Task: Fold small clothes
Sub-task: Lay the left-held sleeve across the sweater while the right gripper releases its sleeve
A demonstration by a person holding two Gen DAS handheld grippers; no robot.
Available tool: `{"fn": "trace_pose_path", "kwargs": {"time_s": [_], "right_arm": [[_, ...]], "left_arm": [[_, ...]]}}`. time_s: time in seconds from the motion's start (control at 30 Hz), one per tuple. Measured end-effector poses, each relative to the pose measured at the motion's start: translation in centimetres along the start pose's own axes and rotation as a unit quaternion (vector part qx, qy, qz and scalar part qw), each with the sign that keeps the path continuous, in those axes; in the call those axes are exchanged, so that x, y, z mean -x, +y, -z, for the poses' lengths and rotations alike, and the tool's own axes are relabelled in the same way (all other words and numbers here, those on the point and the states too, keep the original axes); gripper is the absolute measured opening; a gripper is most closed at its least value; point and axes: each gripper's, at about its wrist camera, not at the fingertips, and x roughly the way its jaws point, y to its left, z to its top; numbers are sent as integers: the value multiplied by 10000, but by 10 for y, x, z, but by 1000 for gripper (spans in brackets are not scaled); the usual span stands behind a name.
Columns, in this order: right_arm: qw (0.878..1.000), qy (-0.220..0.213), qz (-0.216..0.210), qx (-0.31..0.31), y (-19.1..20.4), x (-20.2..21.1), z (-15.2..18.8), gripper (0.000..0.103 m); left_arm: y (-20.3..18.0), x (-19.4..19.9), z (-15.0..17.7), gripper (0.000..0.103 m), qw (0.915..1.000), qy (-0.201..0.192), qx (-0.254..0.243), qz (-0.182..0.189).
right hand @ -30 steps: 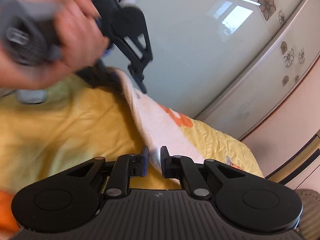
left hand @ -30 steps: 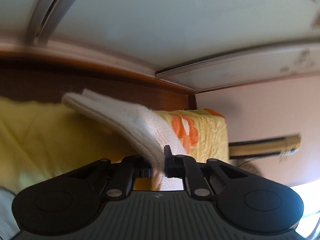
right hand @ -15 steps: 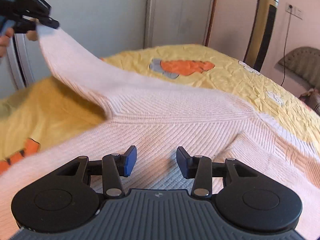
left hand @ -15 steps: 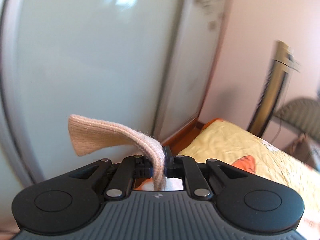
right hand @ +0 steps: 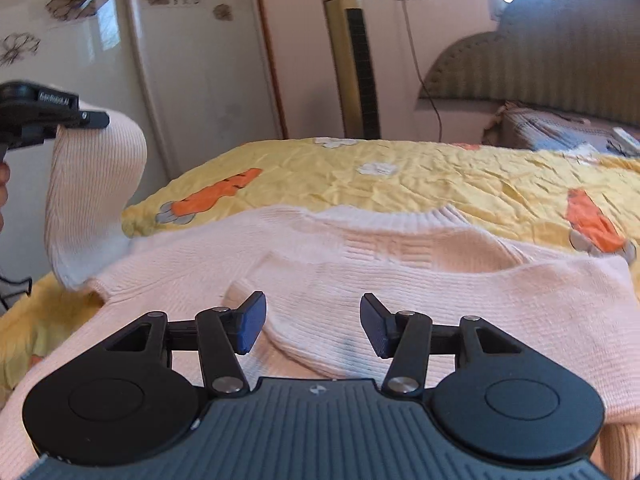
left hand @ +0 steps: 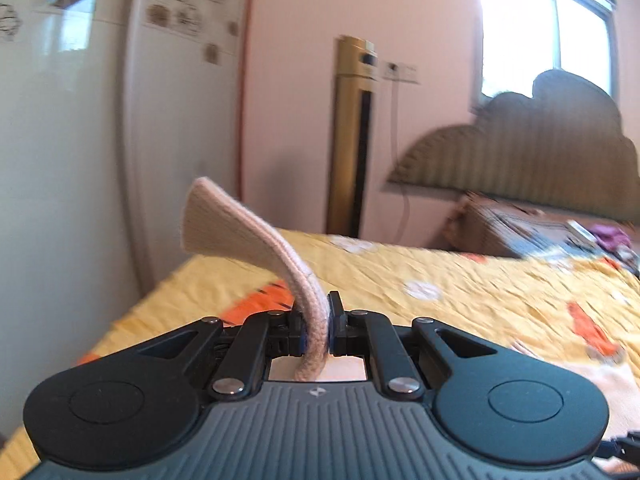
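A pale pink knit sweater (right hand: pixel 400 276) lies spread on the yellow bed, its right sleeve folded across the body. My left gripper (left hand: pixel 316 330) is shut on the cuff of the left sleeve (left hand: pixel 240 232) and holds it up in the air; it shows at the left of the right wrist view (right hand: pixel 52 118), with the sleeve (right hand: pixel 92 196) hanging from it. My right gripper (right hand: pixel 312 320) is open and empty, just above the folded right sleeve's cuff.
The yellow bedspread (right hand: pixel 420 176) with orange carrot prints covers the bed. A white wardrobe (right hand: pixel 180 60) stands at the left, a gold tower fan (right hand: pixel 354 60) behind the bed, and a headboard (right hand: pixel 560 68) with bedding at the right.
My right gripper has opened wider and hovers over the sweater. My left gripper has swung round with the sleeve cuff, from facing the wardrobe to facing across the bed.
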Motion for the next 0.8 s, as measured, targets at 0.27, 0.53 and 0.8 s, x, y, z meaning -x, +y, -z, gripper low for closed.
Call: {"fn": "trace_pose_path", "kwargs": {"time_s": [0.27, 0.53, 0.8], "right_arm": [[9905, -21, -206, -1359, -69, 2, 14, 59], [9693, 324, -999, -2225, -104, -21, 18, 61], [9544, 655, -1350, -2582, -96, -49, 9, 61]], "left_arm": [[-83, -18, 66, 11, 9897, 747, -939, 778], [-107, 0, 110, 77, 9684, 1280, -1810, 1138], [-75, 51, 123, 88, 9715, 1015, -1885, 1017]]}}
